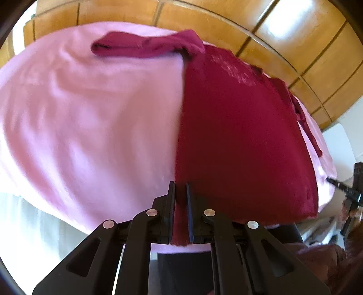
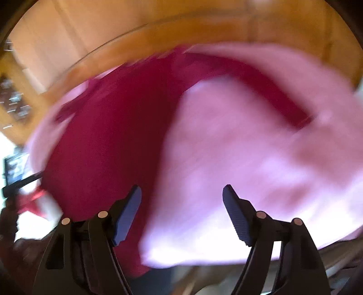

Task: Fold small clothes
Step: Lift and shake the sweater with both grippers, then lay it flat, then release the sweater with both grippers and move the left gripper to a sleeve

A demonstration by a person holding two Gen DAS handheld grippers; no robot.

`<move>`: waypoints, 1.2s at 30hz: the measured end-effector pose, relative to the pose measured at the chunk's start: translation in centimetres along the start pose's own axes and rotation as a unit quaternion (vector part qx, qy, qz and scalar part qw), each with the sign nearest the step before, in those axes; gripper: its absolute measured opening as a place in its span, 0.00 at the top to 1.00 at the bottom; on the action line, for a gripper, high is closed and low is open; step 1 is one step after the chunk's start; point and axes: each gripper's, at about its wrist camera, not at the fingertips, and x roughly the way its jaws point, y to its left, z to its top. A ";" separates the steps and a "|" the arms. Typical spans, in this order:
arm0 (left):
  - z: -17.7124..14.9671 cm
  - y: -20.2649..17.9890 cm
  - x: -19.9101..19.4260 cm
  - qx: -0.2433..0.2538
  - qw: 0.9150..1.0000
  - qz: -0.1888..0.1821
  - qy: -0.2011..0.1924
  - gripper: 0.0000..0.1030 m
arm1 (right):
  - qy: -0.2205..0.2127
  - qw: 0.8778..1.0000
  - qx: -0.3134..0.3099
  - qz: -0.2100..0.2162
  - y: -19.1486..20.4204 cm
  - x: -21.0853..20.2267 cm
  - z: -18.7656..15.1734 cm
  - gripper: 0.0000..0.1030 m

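We see one crimson garment (image 1: 238, 136) on pink sheet (image 1: 90, 124), long axis running away from our jaws, one sleeve sideways at far end, left gripper (image 1: 180, 213) pinching its near hem, right gripper (image 2: 181, 213) jaws wide, empty, garment left of them.

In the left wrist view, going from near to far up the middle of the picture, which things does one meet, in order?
Left gripper, jaws shut on the hem → dark red knitted garment → pink cloth cover beneath it → brown wooden panelled wall.
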 end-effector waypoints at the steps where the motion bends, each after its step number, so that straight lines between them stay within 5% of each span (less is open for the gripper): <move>1: 0.3 0.1 -0.2 -0.005 1.000 0.003 -0.008 0.93 | -0.016 0.999 0.003 -0.038 -1.0 0.4 1.0 0.30; 4: 1.0 0.5 -1.2 -0.016 0.999 0.020 -0.037 0.94 | -0.058 0.990 0.016 -0.127 -4.1 2.8 4.0 0.31; 8: 1.9 0.1 -1.9 -0.023 0.997 0.037 -0.058 0.93 | -0.042 0.975 0.022 -0.216 -8.1 8.4 7.0 0.35; 10: 2.3 -0.5 -1.8 -0.013 0.997 0.046 -0.057 0.92 | -0.023 0.971 0.027 -0.237 -9.8 10.3 7.7 0.53; 11: 2.3 -0.7 -1.7 -0.011 0.997 0.048 -0.057 0.74 | -0.019 0.971 0.031 -0.235 -10.3 10.9 8.0 0.59; 12: 2.4 -0.9 -1.8 -0.012 0.997 0.051 -0.063 0.47 | -0.019 0.973 0.035 -0.227 -10.9 10.7 8.0 0.76; 13: 2.5 -1.0 -1.9 -0.012 0.996 0.055 -0.072 0.40 | -0.017 0.973 0.035 -0.227 -11.1 10.3 8.4 0.97; 19: 3.9 -3.5 -0.9 0.016 0.996 0.034 -0.079 0.37 | -0.100 0.976 0.052 -0.188 -11.4 1.6 9.5 0.96; 25: 5.4 -8.1 2.5 0.065 0.996 -0.010 -0.058 0.37 | -0.180 0.958 0.095 -0.201 -13.5 -6.1 13.2 0.96; 28: 5.9 -10.8 4.3 0.099 0.994 -0.023 -0.047 0.37 | -0.165 0.950 0.123 -0.235 -17.3 -5.4 15.3 0.96; 35: 5.5 -13.4 7.4 0.117 0.992 -0.039 -0.014 0.37 | -0.024 0.928 0.196 -0.315 -25.4 4.5 15.5 0.95; 36: 5.6 -13.3 7.5 0.113 0.993 -0.040 -0.012 0.37 | -0.017 0.926 0.203 -0.318 -25.8 5.6 15.4 0.85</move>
